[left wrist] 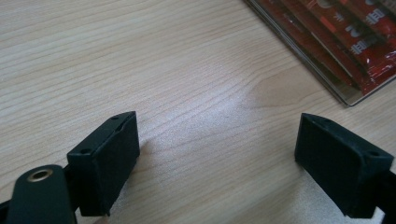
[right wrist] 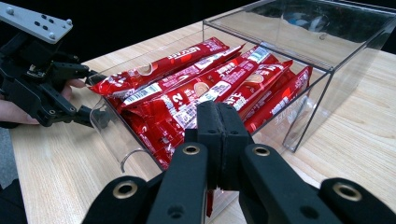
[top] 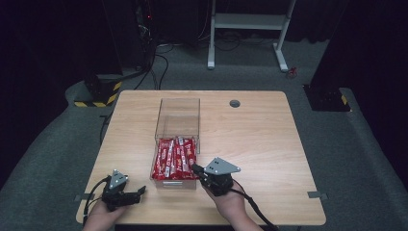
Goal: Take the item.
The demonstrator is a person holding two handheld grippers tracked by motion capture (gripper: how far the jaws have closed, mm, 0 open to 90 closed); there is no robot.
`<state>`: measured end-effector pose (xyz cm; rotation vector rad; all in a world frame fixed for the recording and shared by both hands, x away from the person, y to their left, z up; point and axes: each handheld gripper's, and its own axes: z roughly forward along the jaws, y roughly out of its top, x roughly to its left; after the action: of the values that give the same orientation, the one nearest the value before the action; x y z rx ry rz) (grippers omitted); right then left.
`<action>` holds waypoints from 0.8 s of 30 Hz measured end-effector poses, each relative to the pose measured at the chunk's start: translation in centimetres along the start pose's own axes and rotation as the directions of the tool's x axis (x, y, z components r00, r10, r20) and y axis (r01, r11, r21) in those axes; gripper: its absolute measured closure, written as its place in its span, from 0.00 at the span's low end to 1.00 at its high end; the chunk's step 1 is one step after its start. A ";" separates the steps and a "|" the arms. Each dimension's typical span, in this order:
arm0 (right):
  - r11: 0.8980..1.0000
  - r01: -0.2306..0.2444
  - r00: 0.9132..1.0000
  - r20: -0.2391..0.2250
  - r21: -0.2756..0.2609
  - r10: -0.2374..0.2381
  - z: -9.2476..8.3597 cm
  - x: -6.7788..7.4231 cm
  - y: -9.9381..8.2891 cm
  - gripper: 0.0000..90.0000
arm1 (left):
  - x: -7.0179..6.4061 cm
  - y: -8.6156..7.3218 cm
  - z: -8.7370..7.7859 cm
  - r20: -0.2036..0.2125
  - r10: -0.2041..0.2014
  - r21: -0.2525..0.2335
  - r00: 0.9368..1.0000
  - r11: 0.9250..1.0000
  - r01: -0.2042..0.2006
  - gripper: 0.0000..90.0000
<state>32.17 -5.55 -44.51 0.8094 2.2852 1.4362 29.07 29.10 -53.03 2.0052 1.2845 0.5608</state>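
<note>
A clear plastic drawer (top: 174,183) is pulled out of its clear housing (top: 178,115) at mid-table. Several red sachets (top: 174,159) lie packed lengthwise in it. My right gripper (top: 195,168) sits at the drawer's front right side. In the right gripper view its jaws (right wrist: 218,122) are pressed together over the sachets (right wrist: 196,84), and a red strip shows between them underneath. My left gripper (top: 140,191) rests low over bare wood left of the drawer's front. It is open (left wrist: 217,158) with nothing between its pads, and the sachets (left wrist: 355,37) lie at the upper right.
The wooden table (top: 269,144) has a round cable hole (top: 235,103) at the back. The housing (right wrist: 327,46) stands behind the drawer. The left gripper (right wrist: 91,95) and a hand are just beyond the drawer's front wall (right wrist: 112,130). A white frame (top: 248,21) stands on the floor behind.
</note>
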 end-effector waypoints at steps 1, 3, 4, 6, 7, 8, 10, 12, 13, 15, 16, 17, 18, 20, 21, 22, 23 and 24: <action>1.000 0.001 1.000 -0.002 -0.001 -0.001 0.0 0.0 0.0 1.00 | 0.0 0.0 0.0 0.000 -0.001 0.000 1.000 1.000 0.001 0.16; 1.000 0.001 1.000 -0.004 -0.002 -0.001 0.0 0.1 0.0 1.00 | 0.0 0.0 0.0 0.002 -0.003 0.000 1.000 1.000 0.003 0.16; 1.000 0.000 1.000 -0.006 -0.004 0.000 0.0 0.1 0.0 1.00 | 0.0 0.0 0.0 0.001 -0.001 0.000 1.000 1.000 0.001 0.16; 1.000 0.006 1.000 -0.005 -0.006 -0.006 -0.1 0.1 0.0 1.00 | 0.0 0.0 0.0 0.000 -0.001 0.000 1.000 1.000 0.001 0.16; 1.000 0.006 1.000 -0.007 -0.008 -0.006 -0.1 0.1 0.0 1.00 | 0.0 0.0 0.0 0.000 0.000 0.000 1.000 1.000 0.000 0.16; 1.000 0.004 1.000 -0.008 -0.009 -0.004 -0.2 0.1 0.1 1.00 | 0.0 0.0 0.0 0.000 -0.001 0.000 1.000 1.000 0.001 0.16; 1.000 0.006 1.000 -0.010 -0.014 -0.006 -0.3 0.1 0.1 1.00 | 0.0 0.0 0.0 0.000 0.001 -0.001 1.000 1.000 -0.001 0.16; 1.000 0.003 1.000 -0.012 -0.022 -0.003 -0.4 0.1 0.2 1.00 | 0.0 0.0 0.0 0.000 0.000 0.000 1.000 1.000 0.000 0.16; 1.000 0.003 1.000 -0.012 -0.025 -0.003 -0.5 0.1 0.3 1.00 | 0.0 0.0 0.0 0.001 -0.001 -0.001 1.000 1.000 0.001 0.16; 0.999 0.006 1.000 -0.012 -0.032 -0.006 -0.7 0.1 0.4 1.00 | 0.0 0.0 0.0 0.000 -0.001 -0.001 1.000 1.000 0.001 0.16; 0.999 0.002 1.000 -0.012 -0.036 -0.002 -0.8 0.2 0.4 1.00 | 0.0 0.0 0.0 0.001 -0.002 -0.001 1.000 1.000 0.002 0.16; 0.999 0.005 1.000 -0.012 -0.039 -0.006 -0.8 0.2 0.4 1.00 | 0.0 0.0 0.0 0.001 -0.001 -0.001 1.000 1.000 0.001 0.16; 0.999 0.004 1.000 -0.012 -0.043 -0.005 -0.9 0.2 0.5 1.00 | 0.0 0.0 0.0 0.001 -0.002 -0.001 1.000 1.000 0.002 0.16; 0.999 0.006 1.000 -0.011 -0.048 -0.006 -1.1 0.1 0.6 1.00 | 0.0 0.0 0.0 0.001 -0.002 0.000 1.000 1.000 0.002 0.16; 0.999 0.009 1.000 -0.012 -0.052 -0.010 -1.1 0.1 0.6 1.00 | 0.0 0.0 0.0 0.001 -0.002 0.000 1.000 1.000 0.002 0.16; 0.998 0.010 1.000 -0.010 -0.056 -0.011 -1.2 0.1 0.7 1.00 | 0.0 0.0 0.0 0.001 -0.002 -0.001 1.000 1.000 0.002 0.16; 0.998 0.007 1.000 -0.010 -0.057 -0.007 -1.3 0.0 0.7 1.00 | 0.0 0.0 0.0 0.000 0.000 -0.001 1.000 1.000 0.000 0.16; 0.998 0.007 1.000 -0.007 -0.060 -0.008 -1.3 0.0 0.7 1.00 | 0.0 0.0 0.0 0.000 -0.001 -0.001 1.000 1.000 0.001 0.16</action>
<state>31.66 -6.26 -43.24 0.7778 2.2364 1.4997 29.06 29.09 -53.03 2.0037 1.2854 0.5602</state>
